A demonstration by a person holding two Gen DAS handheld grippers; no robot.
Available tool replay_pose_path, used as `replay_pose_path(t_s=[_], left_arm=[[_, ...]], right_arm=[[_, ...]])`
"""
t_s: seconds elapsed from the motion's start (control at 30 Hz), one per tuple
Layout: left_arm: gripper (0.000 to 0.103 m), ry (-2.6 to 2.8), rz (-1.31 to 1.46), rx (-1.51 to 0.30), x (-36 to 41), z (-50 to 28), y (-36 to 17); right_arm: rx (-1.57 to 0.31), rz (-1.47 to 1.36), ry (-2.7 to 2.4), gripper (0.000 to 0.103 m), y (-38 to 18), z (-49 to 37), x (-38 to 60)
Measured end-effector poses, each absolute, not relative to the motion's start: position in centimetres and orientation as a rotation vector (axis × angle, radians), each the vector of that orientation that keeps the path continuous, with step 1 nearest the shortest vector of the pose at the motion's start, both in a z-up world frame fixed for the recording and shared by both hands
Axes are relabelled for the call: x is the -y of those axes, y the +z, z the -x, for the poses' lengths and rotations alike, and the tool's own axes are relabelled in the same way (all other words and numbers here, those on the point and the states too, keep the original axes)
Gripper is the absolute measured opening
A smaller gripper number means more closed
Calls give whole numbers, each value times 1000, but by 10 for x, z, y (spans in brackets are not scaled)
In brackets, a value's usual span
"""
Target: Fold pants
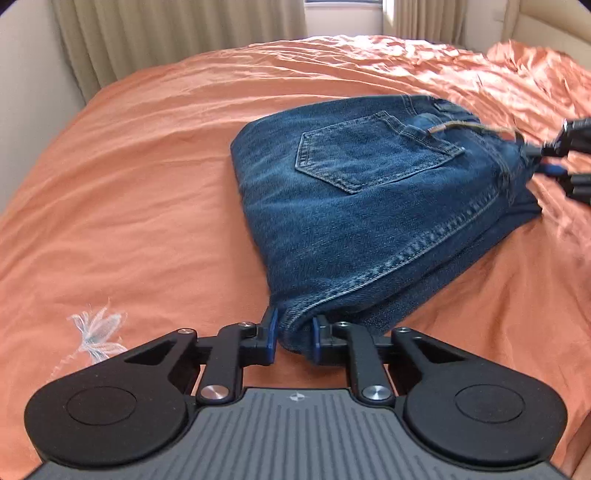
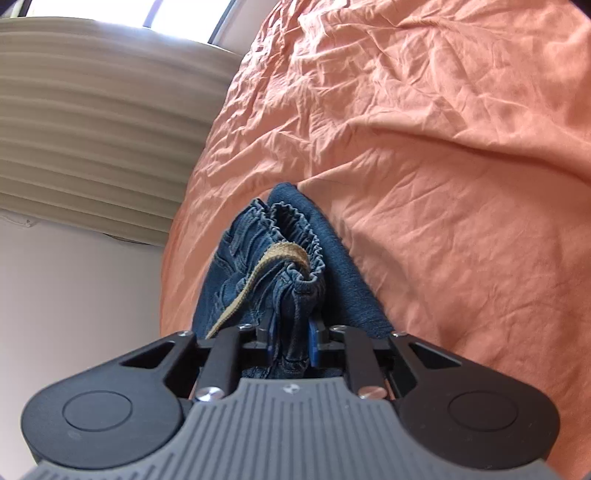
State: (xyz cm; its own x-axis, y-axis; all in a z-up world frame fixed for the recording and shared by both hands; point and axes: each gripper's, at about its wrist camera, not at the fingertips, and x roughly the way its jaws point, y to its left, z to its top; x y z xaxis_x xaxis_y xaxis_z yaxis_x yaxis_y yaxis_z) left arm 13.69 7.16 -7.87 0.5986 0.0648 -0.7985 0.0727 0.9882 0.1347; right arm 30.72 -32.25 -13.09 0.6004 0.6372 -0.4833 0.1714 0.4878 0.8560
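A: Blue denim pants (image 1: 354, 206), folded into a thick bundle, resting on the orange crinkled bedsheet (image 1: 147, 184).

B: Left tool (image 1: 293, 338) clenched on the near folded corner; right tool (image 2: 291, 341) clamped on the gathered waistband beside the tan drawstring (image 2: 258, 280). Opposite ends held, likely to keep layers aligned.

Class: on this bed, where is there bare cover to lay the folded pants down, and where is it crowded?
Bare orange bed cover spreads from the jeans toward the curtains and embroidered flower. Crowded: the near corner held by the left tongs, and the waistband end at the right tongs.
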Motion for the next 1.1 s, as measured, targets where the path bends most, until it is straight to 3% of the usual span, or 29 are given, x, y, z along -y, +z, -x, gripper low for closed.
replay_pose_path(t_s=[0.13,0.23,0.5,0.77,0.83,0.87,0.97,1.03,1.1], left_arm=[[12,-5,-303,-982,-63,-136,-89],[12,4,-271,-1021,-68,-137,-103],[12,14,-158,-1093,-78,-140,-105],[13,-11,-187,-1169,-79,-122,-81],[17,-20,-111,-1123,-89,-122,-63],[19,-21,-68,-1094,-94,-124,-54],[39,-9,93,-997,-110,-140,-30],[56,2,240,-936,-126,-160,-24],[60,9,362,-905,-139,-180,-27]], right_arm=[[-962,-988,299,12,-134,-306,325],[-1049,-1017,232,12,-158,-309,326],[-1071,-970,236,12,-158,-314,324],[-1003,-817,156,22,-130,-297,344],[-957,-817,177,26,-122,-296,354],[-931,-838,208,37,-119,-296,358],[-893,-858,318,57,-112,-306,358],[-889,-839,357,61,-110,-320,355],[-899,-827,382,62,-111,-335,354]])
